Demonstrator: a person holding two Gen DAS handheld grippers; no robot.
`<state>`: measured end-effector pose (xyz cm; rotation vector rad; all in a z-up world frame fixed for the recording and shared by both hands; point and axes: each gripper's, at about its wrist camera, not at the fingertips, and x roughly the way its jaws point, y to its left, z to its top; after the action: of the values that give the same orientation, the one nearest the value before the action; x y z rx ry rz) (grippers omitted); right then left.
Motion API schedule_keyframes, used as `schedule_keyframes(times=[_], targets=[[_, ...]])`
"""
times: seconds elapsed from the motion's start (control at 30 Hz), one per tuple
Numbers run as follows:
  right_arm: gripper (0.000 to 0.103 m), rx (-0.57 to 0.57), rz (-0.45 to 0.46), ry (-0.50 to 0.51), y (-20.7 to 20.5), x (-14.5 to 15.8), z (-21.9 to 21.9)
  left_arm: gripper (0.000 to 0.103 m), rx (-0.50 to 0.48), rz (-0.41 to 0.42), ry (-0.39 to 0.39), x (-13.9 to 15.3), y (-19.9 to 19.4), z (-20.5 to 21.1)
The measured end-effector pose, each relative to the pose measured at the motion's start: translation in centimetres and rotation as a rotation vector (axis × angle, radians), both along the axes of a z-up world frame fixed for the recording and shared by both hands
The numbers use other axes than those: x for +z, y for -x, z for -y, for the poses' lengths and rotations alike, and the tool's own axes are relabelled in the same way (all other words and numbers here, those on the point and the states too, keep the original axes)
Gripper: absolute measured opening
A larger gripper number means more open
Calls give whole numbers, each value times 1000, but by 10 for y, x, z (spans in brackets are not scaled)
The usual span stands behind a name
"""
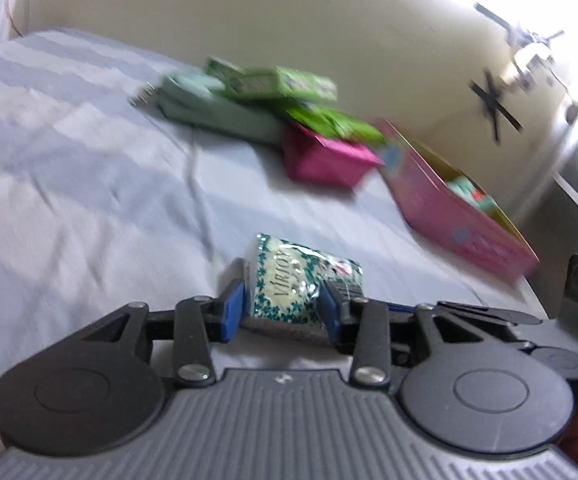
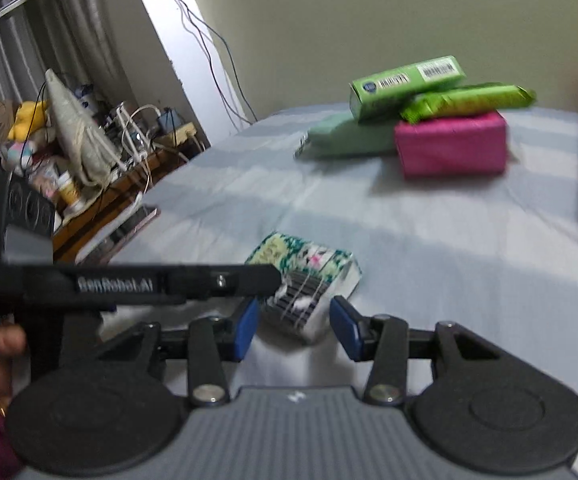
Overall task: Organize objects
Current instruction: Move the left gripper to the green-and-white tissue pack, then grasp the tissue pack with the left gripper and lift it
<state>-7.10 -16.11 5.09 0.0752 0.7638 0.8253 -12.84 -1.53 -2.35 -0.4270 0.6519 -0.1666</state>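
Note:
A small tissue pack (image 1: 289,280) with a teal flower print sits between the blue pads of my left gripper (image 1: 281,308), which is shut on it just over the pale blue bedsheet (image 1: 89,184). In the right wrist view the same pack (image 2: 309,264) lies ahead of my right gripper (image 2: 295,326). Its near end reaches between the open jaws, and the pads stand clear of it. One black finger (image 2: 209,280) of the left gripper crosses in from the left and ends at the pack.
A pile against the wall: green box (image 2: 405,80), green packet (image 2: 469,100), mint packet (image 2: 349,136), magenta packet (image 2: 449,144). A pink open box (image 1: 461,216) holds several items at the right. A cluttered shelf (image 2: 89,148) with cables flanks the bed; a hand (image 2: 5,340) shows.

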Motion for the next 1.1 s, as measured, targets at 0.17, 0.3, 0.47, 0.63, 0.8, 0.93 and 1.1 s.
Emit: schedule_keyframes(times=[0.17,0.3,0.47,0.63,0.8,0.93,1.1], targets=[[67,-69,64,40,27,-1,23,58,-69,-16,11,6,7,15],[67,-84,95,63,34,-2,24,58,-22,-7,22,12,3,3],[67,-72,114,76,28,-2,15,58,14,-22,28,12,1,-12],[67,-41,131,103,18,-2,-2,56,9,-38,56,12,-11,-14],[68,4,169,155,6,-6,-23,54,-27,-51,-17,6,-21,2],[70,25,229,200,10,-14,-32,54,-33,-8,-105,4,-16,20],[65,2,243,206,21,-13,-23,54,-38,-12,-98,5,-11,36]])
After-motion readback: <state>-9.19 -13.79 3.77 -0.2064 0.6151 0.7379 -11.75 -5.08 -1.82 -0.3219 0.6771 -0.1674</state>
